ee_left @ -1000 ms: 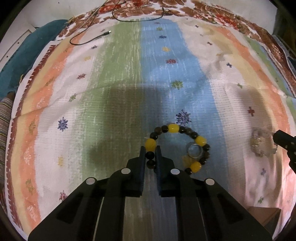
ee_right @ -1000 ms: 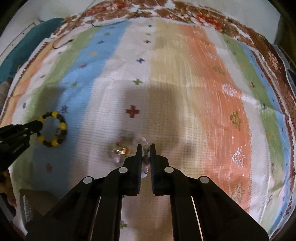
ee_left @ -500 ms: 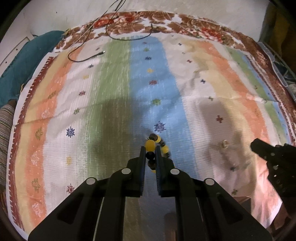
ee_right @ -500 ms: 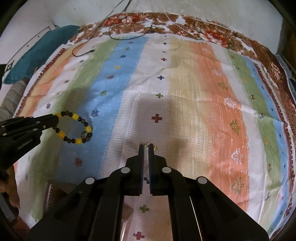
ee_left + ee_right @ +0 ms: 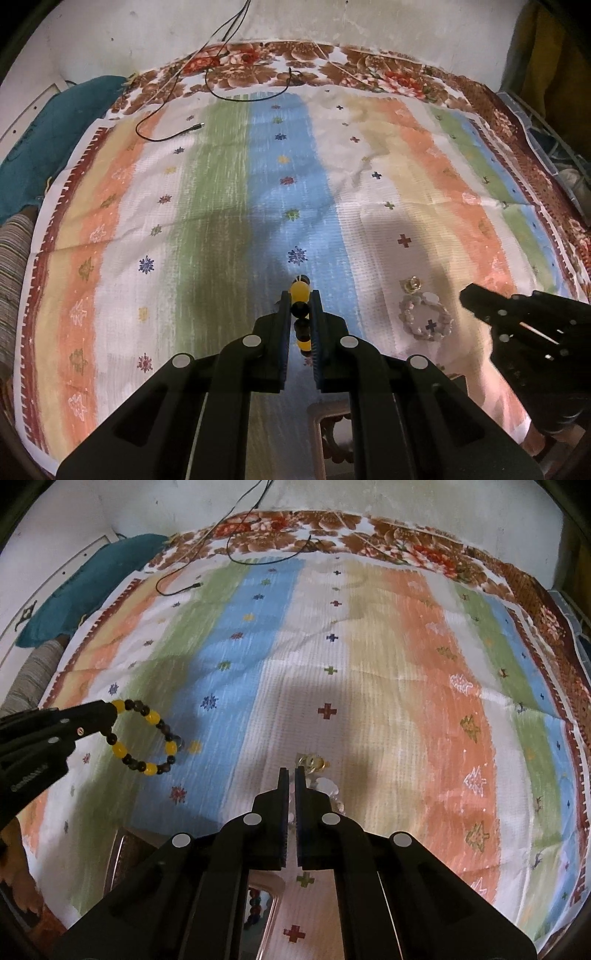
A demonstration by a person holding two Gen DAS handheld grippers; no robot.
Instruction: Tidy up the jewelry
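Two bracelets have been lifted clear of the striped cloth [image 5: 221, 206] since a second ago: the yellow-and-black beaded bracelet [image 5: 147, 738] is clamped in the left gripper [image 5: 300, 306], and the clear beaded bracelet [image 5: 424, 319] (with a gold charm) is pinched in the right gripper [image 5: 291, 775], jaws nearly touching. Both pickups are judged done, placement remaining; a framed tray [image 5: 332, 435] is glimpsed below, its contents largely hidden, beads dimly seen in it

Bracelet [image 5: 147, 738] — yellow and dark beads; cloth [image 5: 369, 646] — green, blue, white, orange stripes.
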